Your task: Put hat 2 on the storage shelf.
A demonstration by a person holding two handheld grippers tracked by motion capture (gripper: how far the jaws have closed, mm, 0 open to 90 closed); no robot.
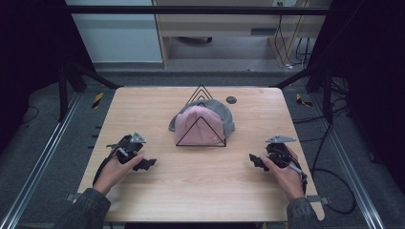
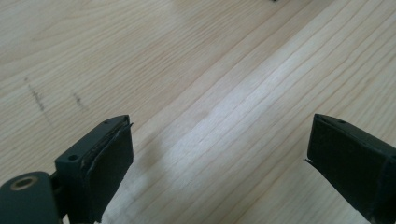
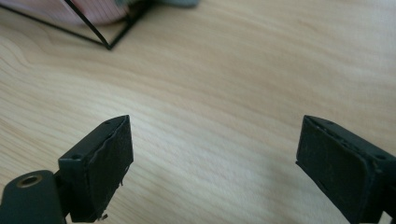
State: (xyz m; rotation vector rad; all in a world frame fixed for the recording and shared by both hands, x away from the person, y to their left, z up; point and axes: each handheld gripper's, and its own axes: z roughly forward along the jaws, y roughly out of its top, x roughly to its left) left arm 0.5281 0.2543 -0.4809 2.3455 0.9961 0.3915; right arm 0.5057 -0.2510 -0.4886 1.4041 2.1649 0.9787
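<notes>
The left gripper (image 2: pixel 219 154) has its two black jaws spread wide apart, and nothing is between them; in the left gripper view there is only bare wood of the table (image 2: pixel 196 70) under them, with a few faint dark marks toward the left. The right gripper (image 3: pixel 215 158) is released in the same way, its jaws far apart and holding nothing.

In the high view the left gripper (image 1: pixel 145 163) lies low over the table near the left edge, held by the left hand (image 1: pixel 114 171), and the right gripper (image 1: pixel 255 160) is near the right edge in the right hand (image 1: pixel 282 174). Both point toward the middle of the table, well apart from each other. I cannot tell if the jaws touch the wood.

Between them, closer to the far edge, a pink hat (image 1: pixel 198 126) lies on a grey hat (image 1: pixel 227 112), and a thin black wire stand (image 1: pixel 200 138) of triangle shape is around them. A small dark round thing (image 1: pixel 231 99) sits near the far edge, just beside the grey hat.

The right gripper view shows one corner of the wire stand (image 3: pixel 108 45) and a bit of the pink hat (image 3: pixel 98 9) at its top, near the jaws but apart. The left gripper view does not reach the hats.
</notes>
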